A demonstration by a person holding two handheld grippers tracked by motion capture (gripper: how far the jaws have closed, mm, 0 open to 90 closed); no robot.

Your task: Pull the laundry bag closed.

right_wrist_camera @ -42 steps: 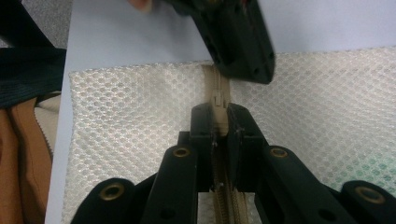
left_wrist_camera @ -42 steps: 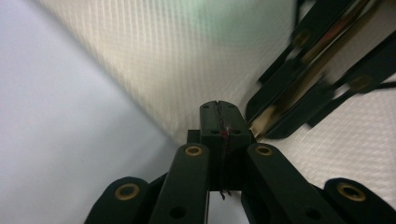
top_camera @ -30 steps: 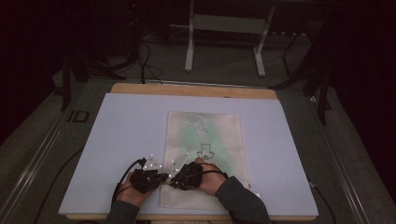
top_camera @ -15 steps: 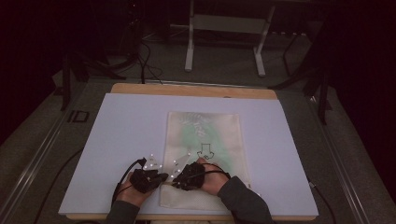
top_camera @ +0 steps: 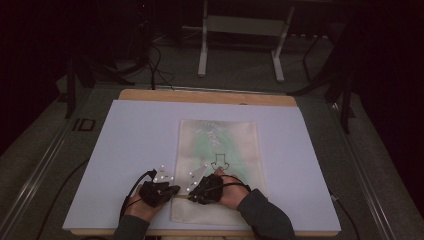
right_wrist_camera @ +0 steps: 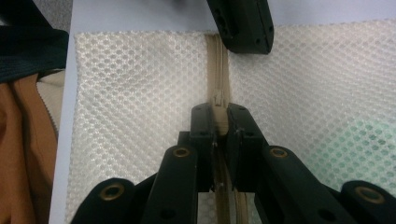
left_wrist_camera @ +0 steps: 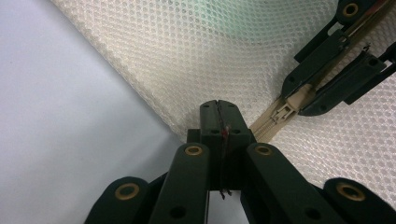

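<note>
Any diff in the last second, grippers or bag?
No visible change. The left gripper stays pinched on the edge of the mesh bag at the zipper's end, the right gripper stays clamped on the zipper pull, and the bag lies flat in the same place on the white table.
</note>
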